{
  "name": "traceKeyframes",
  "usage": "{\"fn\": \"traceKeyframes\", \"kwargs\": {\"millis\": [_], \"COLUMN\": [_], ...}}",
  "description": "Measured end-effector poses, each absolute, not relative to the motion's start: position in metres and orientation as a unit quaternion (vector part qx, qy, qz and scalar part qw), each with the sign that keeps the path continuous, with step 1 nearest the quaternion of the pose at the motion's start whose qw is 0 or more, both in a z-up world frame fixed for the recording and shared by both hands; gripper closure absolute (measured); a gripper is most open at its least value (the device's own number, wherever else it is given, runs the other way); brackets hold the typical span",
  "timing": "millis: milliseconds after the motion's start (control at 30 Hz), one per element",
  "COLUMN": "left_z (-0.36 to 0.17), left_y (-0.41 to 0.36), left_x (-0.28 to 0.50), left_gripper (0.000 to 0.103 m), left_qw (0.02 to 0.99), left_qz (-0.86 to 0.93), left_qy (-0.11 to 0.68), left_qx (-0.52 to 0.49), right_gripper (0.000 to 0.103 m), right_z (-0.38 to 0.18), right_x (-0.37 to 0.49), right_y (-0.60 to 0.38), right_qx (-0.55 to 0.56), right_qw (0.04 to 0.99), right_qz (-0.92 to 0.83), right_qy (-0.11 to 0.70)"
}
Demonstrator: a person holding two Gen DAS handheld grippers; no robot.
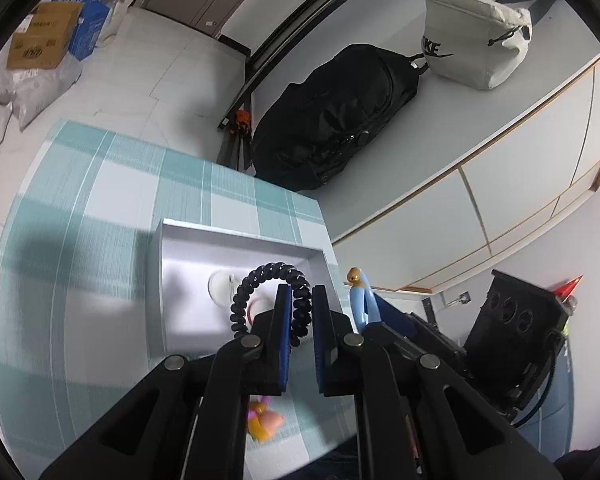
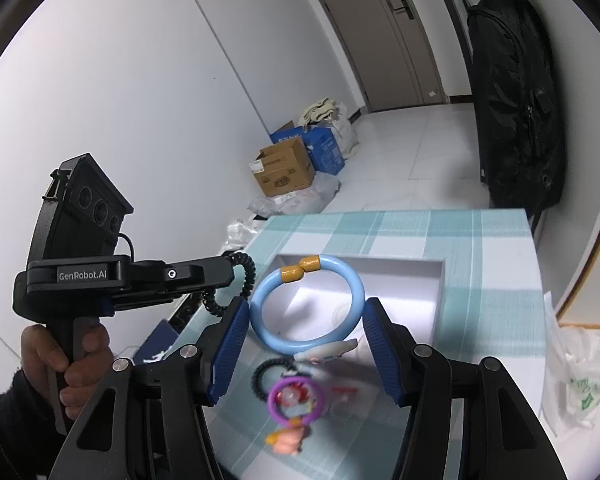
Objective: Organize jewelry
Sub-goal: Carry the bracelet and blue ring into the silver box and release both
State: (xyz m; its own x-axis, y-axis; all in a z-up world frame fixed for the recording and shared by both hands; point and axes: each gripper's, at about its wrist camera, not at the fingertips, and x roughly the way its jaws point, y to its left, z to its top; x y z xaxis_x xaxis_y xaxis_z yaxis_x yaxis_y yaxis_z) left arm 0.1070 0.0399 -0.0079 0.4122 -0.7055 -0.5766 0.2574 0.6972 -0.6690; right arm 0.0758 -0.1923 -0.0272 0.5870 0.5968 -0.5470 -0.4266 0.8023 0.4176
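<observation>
Left wrist view: a black spiral coil hair tie (image 1: 276, 300) is pinched between the nearly closed blue-padded jaws of the left gripper (image 1: 302, 300), its loop raised above the shallow white tray (image 1: 168, 264) on the teal-and-white checked tablecloth (image 1: 100, 200). In the right wrist view, a glossy light-blue ring bangle with two mustard-yellow end caps (image 2: 306, 304) is clamped between the half-open ribbed blue pads of the right gripper (image 2: 306, 320), held over the tray, with a purple ring toy (image 2: 294, 400) blurred on the cloth below
</observation>
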Motion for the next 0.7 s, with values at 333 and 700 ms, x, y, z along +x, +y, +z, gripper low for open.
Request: {"fn": "traceKeyframes", "kwargs": {"millis": [333, 700], "left_z": [-0.025, -0.044], "left_y": [0.017, 0.0], "left_x": [0.138, 0.147], "left_gripper": [0.097, 0.097], "left_qw": [0.813, 0.81], "left_qz": [-0.287, -0.29], "left_qy": [0.469, 0.487], "left_qx": [-0.191, -0.148], "right_gripper": [0.045, 0.045], "right_z": [-0.044, -0.065], "right_x": [0.12, 0.141], "right_y": [-0.196, -0.195], "right_qx": [0.13, 0.145], "right_qw": [0.871, 0.855], "right_qz": [0.285, 0.281], "right_qy": [0.378, 0.41]}}
